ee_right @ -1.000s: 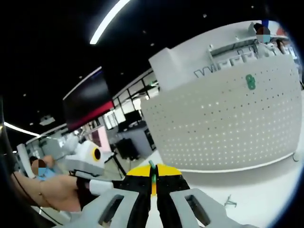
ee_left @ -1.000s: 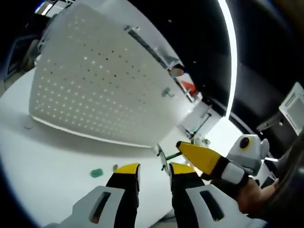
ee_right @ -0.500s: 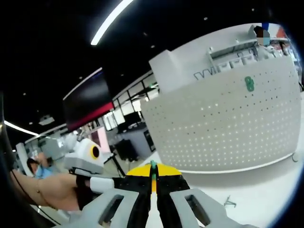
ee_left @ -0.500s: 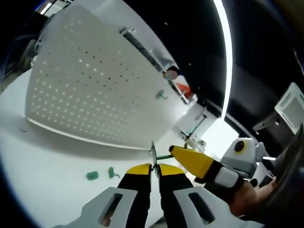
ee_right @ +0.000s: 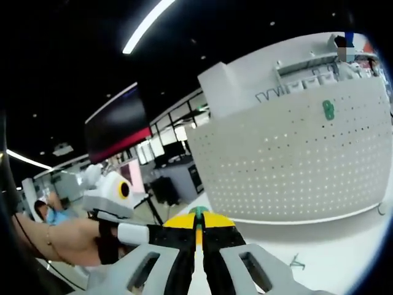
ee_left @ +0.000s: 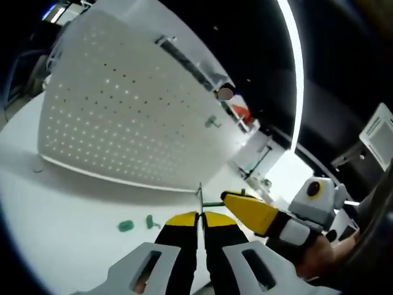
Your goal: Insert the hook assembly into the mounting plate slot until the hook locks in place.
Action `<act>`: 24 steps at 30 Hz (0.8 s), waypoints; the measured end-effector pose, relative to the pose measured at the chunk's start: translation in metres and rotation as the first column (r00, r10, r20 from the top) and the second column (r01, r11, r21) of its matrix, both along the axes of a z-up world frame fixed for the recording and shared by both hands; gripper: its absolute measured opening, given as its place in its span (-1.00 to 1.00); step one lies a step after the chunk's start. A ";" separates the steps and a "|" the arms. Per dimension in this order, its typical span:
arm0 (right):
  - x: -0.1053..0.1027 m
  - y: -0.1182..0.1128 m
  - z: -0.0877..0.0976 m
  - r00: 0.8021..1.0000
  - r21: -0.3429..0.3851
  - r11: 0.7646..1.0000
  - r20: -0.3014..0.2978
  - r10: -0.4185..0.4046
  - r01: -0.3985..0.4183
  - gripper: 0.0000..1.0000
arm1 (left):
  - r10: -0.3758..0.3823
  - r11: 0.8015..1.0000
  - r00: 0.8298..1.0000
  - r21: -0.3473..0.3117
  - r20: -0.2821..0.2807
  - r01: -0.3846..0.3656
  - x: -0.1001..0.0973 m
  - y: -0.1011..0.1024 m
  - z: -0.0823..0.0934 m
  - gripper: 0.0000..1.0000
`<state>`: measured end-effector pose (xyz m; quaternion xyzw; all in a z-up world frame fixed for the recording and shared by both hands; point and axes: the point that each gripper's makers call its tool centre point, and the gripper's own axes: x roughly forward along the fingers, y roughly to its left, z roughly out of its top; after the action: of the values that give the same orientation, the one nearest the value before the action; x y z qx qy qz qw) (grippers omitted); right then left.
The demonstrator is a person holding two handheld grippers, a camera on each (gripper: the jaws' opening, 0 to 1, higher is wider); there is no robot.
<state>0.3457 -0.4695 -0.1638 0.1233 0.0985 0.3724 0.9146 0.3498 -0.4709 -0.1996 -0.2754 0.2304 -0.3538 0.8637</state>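
The white perforated mounting plate [ee_left: 123, 117] stands upright on the table, and a green hook [ee_left: 212, 121] hangs on it. In the left gripper view, my left gripper [ee_left: 199, 216] is shut on the thin metal end of the hook assembly [ee_left: 200, 195]. My right gripper [ee_left: 226, 196] reaches in from the right, holding the assembly's green stem. In the right gripper view, my right gripper [ee_right: 198, 217] is shut on the green part [ee_right: 198, 211], and my left gripper [ee_right: 161, 232] meets it from the left. The plate [ee_right: 295, 153] with its green hook [ee_right: 328, 110] stands at the right.
Two small green parts [ee_left: 125, 225] lie on the white table [ee_left: 67, 215] before the plate. A wire hook [ee_right: 296, 261] lies on the table near my right gripper. A hand [ee_right: 67, 241] holds the left gripper. Office furniture stands behind.
My left gripper was open a second ago and has shut on the metal end of the hook assembly. Over the last half second both views have shifted only slightly.
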 end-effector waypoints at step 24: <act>-0.006 -0.009 -0.027 0.970 0.068 0.995 -0.229 0.084 -0.071 -0.65 | 0.016 0.965 0.996 0.258 0.092 -0.040 0.008 0.023 -0.010 -0.97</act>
<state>0.3397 -0.4784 -0.1908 0.1891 0.1980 0.3937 0.8775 0.3575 -0.4478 -0.2097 -0.1470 0.2324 -0.3201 0.9066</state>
